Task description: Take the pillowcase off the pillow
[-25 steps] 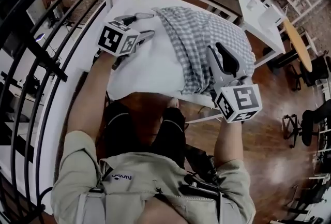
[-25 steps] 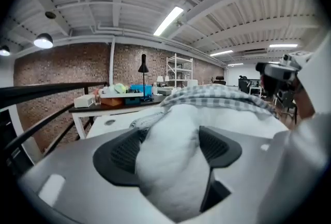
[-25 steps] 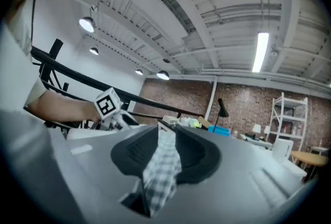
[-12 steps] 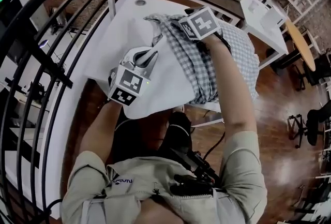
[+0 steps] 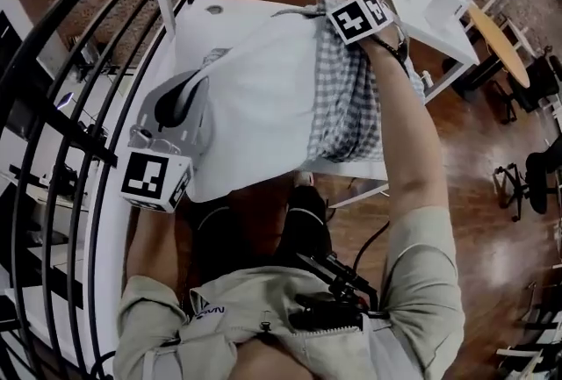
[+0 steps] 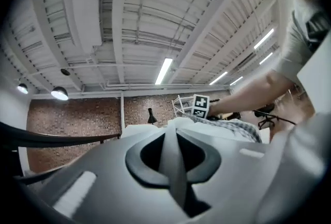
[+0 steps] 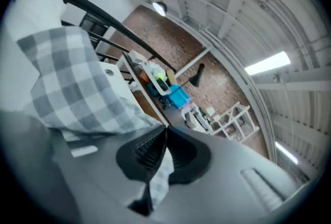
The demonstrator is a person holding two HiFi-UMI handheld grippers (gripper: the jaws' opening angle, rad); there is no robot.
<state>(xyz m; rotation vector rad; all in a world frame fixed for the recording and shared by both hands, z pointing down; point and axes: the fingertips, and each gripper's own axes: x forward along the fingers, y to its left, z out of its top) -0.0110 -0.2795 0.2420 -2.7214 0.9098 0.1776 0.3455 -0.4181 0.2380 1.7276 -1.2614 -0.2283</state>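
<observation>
- Left tool (image 6: 169,137) – its jaws have just been closing and now stand pressed together on a thin pale fold, by the look of it a near corner of the white pillow (image 5: 255,106).
- Right tool (image 7: 165,132) – its jaws have likewise just been closing and now pinch a flap of the checked pillowcase (image 5: 347,106), with cloth showing between the pads.
- The pillow spans the space between the two tools, raised over the white desk (image 5: 195,25), its near edge hanging past the desk's front toward the person.
- The pillowcase is bunched along the pillow's right side; most of the pillow's left and middle already shows bare.
- The step in hand appears to be the pull-off itself: one tool anchors the pillow while the other grips the case.
- The next move likely calls for drawing the two tools apart, the right carrying the case away toward the pillow's far side while the left holds firm.
- Both pinches are thin, so a slip of either fold would call for a fresh grip.
</observation>
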